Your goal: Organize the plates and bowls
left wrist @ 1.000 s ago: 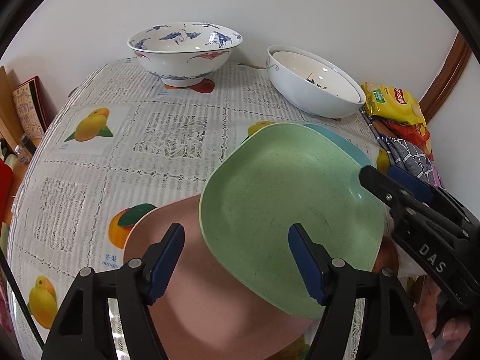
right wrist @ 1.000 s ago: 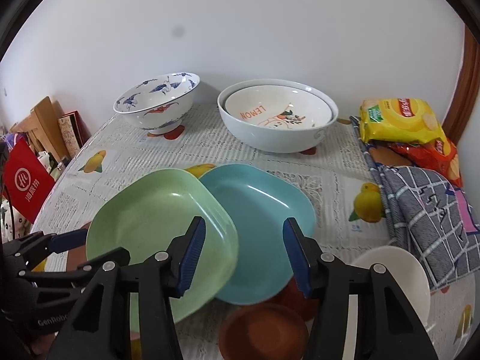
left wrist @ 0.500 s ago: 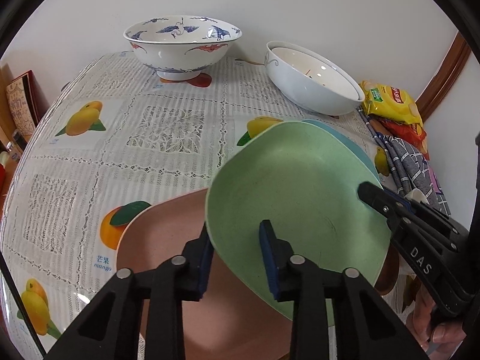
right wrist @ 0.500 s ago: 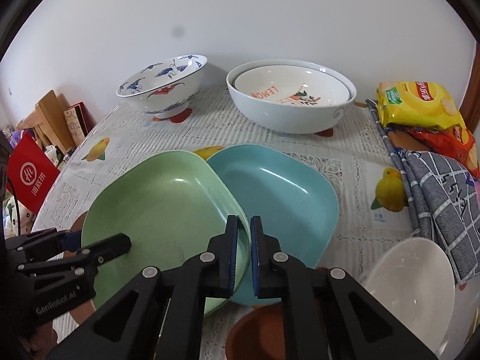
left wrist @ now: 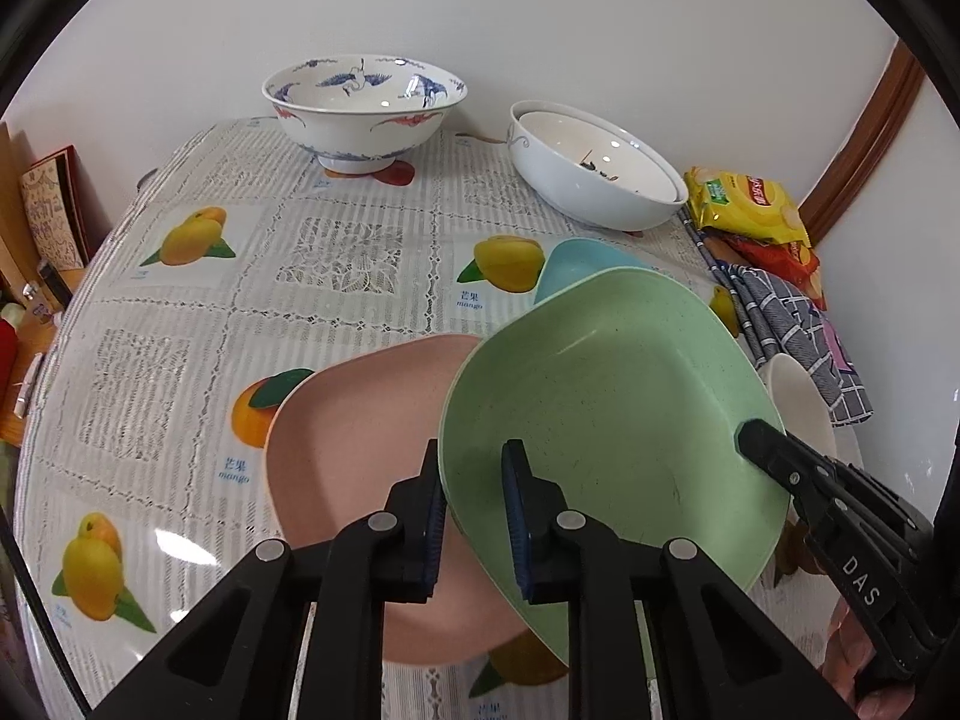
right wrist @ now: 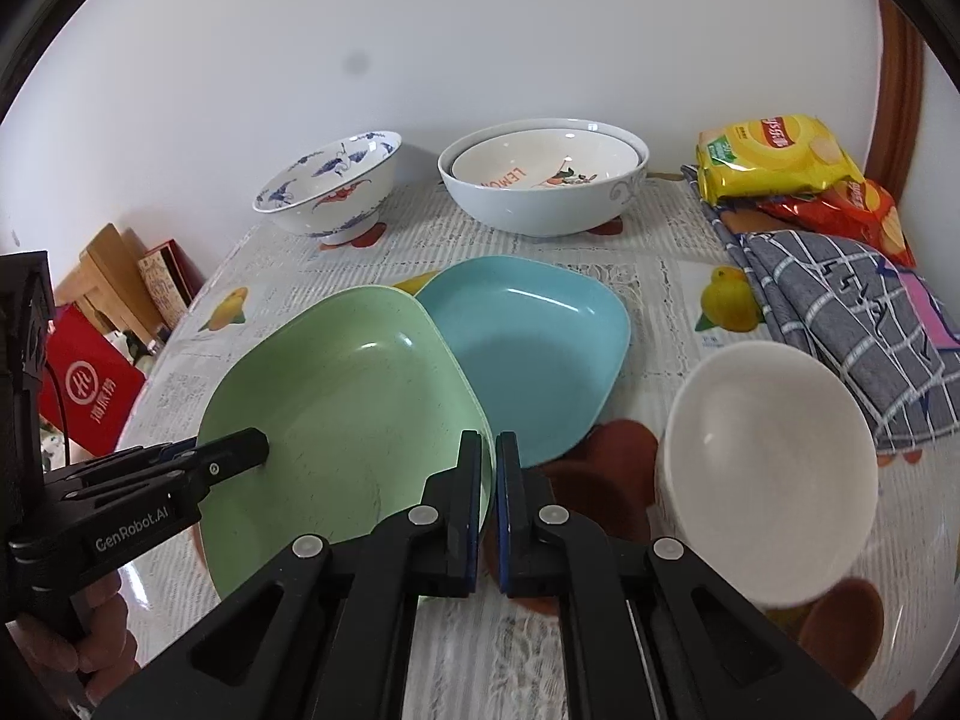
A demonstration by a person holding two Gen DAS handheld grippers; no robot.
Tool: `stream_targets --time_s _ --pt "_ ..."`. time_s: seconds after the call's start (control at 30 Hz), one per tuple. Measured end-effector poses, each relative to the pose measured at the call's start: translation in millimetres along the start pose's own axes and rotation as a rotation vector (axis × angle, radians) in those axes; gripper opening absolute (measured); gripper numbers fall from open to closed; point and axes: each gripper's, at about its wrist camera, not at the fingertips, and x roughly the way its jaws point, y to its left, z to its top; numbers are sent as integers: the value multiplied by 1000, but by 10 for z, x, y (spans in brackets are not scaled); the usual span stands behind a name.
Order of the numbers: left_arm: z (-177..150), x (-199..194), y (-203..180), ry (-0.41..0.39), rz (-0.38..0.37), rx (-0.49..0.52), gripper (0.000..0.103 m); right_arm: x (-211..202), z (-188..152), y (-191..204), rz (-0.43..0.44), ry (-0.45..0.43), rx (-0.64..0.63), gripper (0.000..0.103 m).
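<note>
A green square plate (left wrist: 606,414) (right wrist: 342,414) is held tilted above the table by both grippers. My left gripper (left wrist: 474,516) is shut on its left rim; it also shows in the right wrist view (right wrist: 240,450). My right gripper (right wrist: 489,492) is shut on its right rim; it also shows in the left wrist view (left wrist: 762,438). A pink plate (left wrist: 354,438) lies under it on the left. A blue plate (right wrist: 528,348) (left wrist: 570,264) lies beside it on the right.
A blue-patterned bowl (left wrist: 363,108) (right wrist: 330,186) and two nested white bowls (left wrist: 594,171) (right wrist: 546,180) stand at the back. A plain white bowl (right wrist: 768,450), a brown dish (right wrist: 600,480), a checked cloth (right wrist: 852,324) and snack bags (right wrist: 774,156) are on the right.
Both grippers closed on the green plate's opposite rims and lifted it, tilted, clear of the pink plate.
</note>
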Motion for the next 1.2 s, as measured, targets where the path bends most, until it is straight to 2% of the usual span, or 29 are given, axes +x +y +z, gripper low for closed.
stream_targets --time_s 0.27,0.53,0.9,1.2 --pt "-98 -290 46 -30 -10 -1 17 -338 -124 156 -10 -46 14 5" --pt "-111 -477 178 -52 0 2 17 -477 -166 337 -3 -67 22 5" --pt "-36 -512 454 -65 33 -15 17 -341 -135 593 32 -68 27 5" --pt "33 -256 634 -34 46 -33 17 -56 -98 705 22 -38 13 5"
